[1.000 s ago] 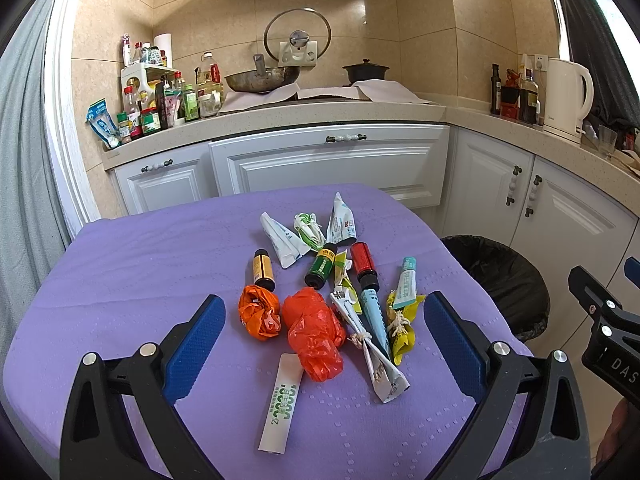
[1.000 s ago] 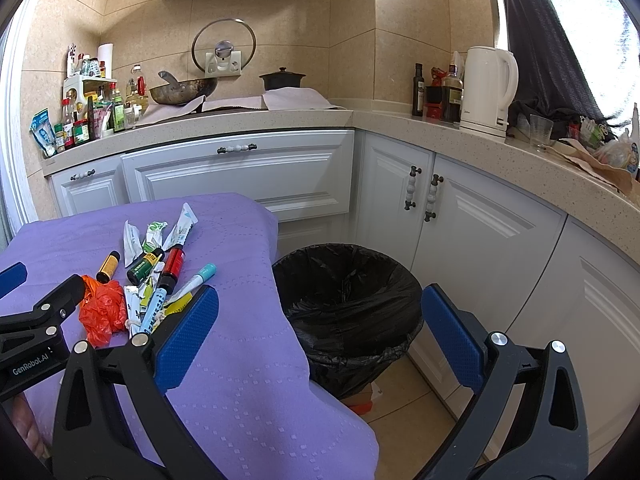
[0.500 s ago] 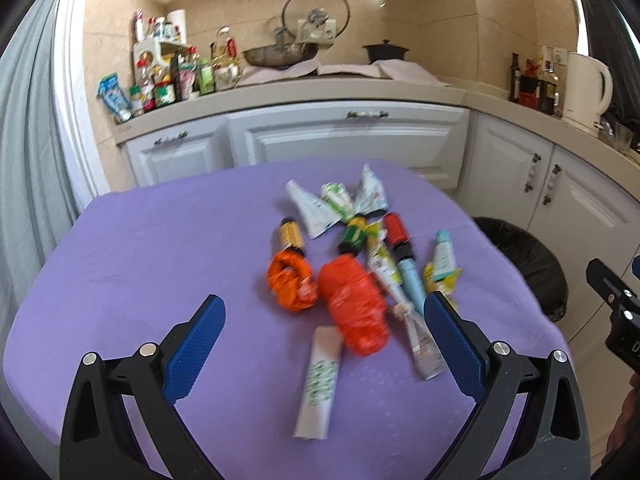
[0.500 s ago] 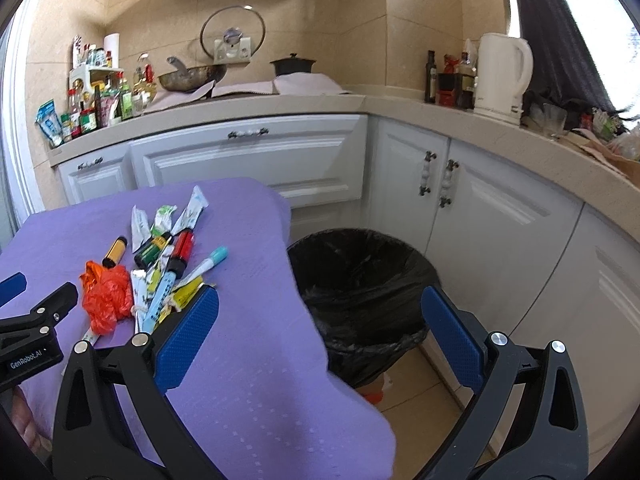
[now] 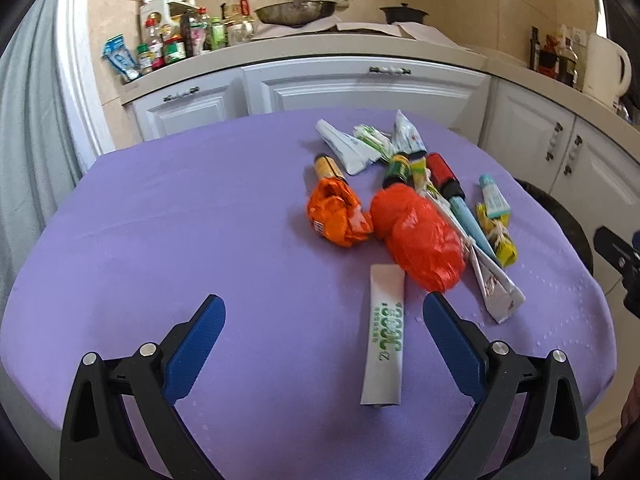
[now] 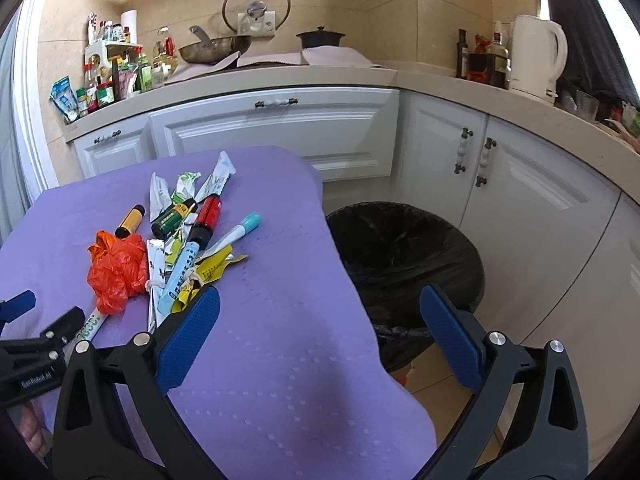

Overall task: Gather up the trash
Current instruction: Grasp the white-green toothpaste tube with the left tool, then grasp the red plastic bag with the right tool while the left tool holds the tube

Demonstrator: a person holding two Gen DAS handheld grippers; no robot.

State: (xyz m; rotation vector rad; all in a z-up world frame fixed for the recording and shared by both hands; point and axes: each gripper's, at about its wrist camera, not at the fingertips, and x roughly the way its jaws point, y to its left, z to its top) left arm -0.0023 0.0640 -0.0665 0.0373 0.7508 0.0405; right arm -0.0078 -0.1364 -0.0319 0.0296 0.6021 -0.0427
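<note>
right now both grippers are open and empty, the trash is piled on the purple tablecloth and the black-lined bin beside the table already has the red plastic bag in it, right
Not quite. The red plastic bag is not in the bin: it lies on the purple tablecloth among the other trash, as the left wrist view shows. The rest holds: left gripper and right gripper are open and empty, and the black-lined bin stands beside the table.

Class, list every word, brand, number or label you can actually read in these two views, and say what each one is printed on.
"GenRobot.AI": white lettering on the body of the left gripper, seen from the right wrist.
Green print on the white sachet: partly legible, perhaps "Z" and some rounded digits; not certain.
Print on the blue tube, green bottle and yellow wrapper: too small to read.
Counter bottle labels: too small.
</note>
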